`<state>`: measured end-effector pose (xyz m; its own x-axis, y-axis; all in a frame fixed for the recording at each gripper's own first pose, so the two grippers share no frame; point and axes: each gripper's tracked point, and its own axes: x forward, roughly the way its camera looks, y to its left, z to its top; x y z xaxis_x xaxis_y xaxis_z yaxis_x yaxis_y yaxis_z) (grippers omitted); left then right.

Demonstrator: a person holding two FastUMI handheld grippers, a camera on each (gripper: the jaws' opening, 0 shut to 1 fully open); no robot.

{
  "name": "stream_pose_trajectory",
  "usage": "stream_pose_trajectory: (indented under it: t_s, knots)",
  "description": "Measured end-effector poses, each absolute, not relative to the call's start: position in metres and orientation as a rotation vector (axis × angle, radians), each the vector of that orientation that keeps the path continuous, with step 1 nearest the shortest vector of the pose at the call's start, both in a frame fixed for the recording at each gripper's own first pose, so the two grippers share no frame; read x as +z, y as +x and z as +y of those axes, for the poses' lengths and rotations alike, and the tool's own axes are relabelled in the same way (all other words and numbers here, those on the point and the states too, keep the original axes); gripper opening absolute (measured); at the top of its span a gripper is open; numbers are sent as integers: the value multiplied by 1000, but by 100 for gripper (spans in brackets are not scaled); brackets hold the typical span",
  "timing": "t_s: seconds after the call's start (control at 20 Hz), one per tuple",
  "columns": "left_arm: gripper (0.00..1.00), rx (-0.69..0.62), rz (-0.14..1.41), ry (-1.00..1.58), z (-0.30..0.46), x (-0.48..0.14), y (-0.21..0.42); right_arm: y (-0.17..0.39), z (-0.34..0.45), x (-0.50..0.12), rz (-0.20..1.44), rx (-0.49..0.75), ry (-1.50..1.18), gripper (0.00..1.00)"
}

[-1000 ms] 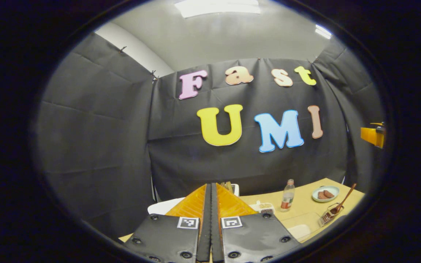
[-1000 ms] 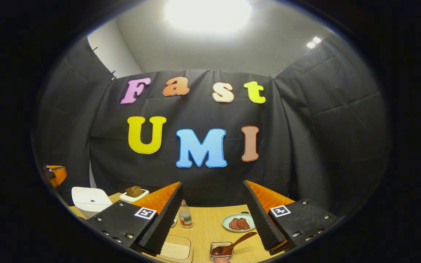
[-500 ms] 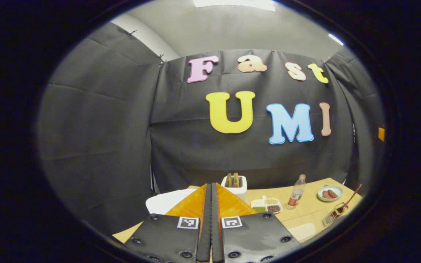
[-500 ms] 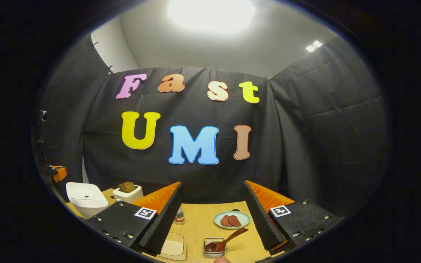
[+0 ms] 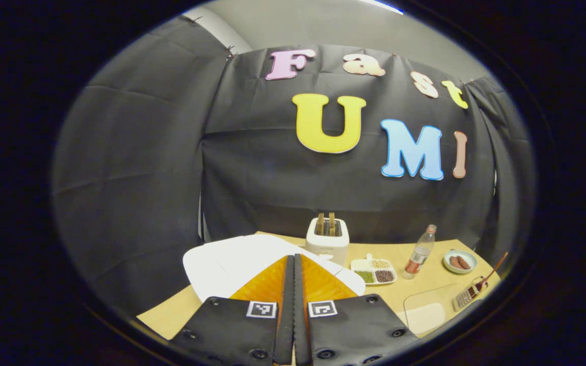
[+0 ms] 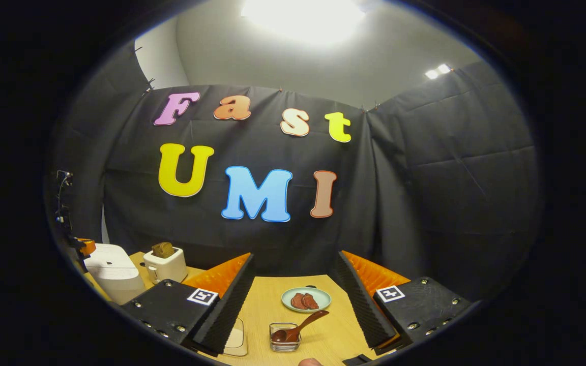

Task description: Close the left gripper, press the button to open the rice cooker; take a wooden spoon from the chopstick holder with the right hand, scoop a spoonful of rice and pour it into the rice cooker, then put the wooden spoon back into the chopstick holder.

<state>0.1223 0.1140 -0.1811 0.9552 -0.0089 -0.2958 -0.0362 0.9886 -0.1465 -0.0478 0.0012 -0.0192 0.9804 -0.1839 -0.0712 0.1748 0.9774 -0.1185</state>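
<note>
While closed, white rice cooker (image 5: 232, 262) sits beneath left gripper (image 5: 293, 264).

Left claw (image 5: 293, 284), fingers pressed together, hovers over the white rice cooker (image 5: 232, 262).

Left tongs (image 5: 293, 310) have dipped toward the rice cooker (image 5: 232, 262).

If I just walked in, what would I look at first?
Probably the big white rice cooker at the table's left end, lid down, with the shut left gripper pointing at it. Next, the wooden spoon leaning in its small clear holder, between the open right gripper's fingers. Behind the holder sits a plate of brown slices.
</note>
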Motion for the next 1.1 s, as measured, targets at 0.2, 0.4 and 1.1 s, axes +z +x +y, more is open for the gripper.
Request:
stream_pose_trajectory:
  t_s: [0.2,0.4,1.1]
  knots:
    - [9,8,358,-144,115,-215,132,-56,1,-23,95,-203,-121,97]
    - [9,3,399,-119,117,-243,136,-60,-1,-25,106,-218,-105,97]
    - [9,42,380,-100,121,-225,142,-51,-10,-25,91,-188,-66,97]
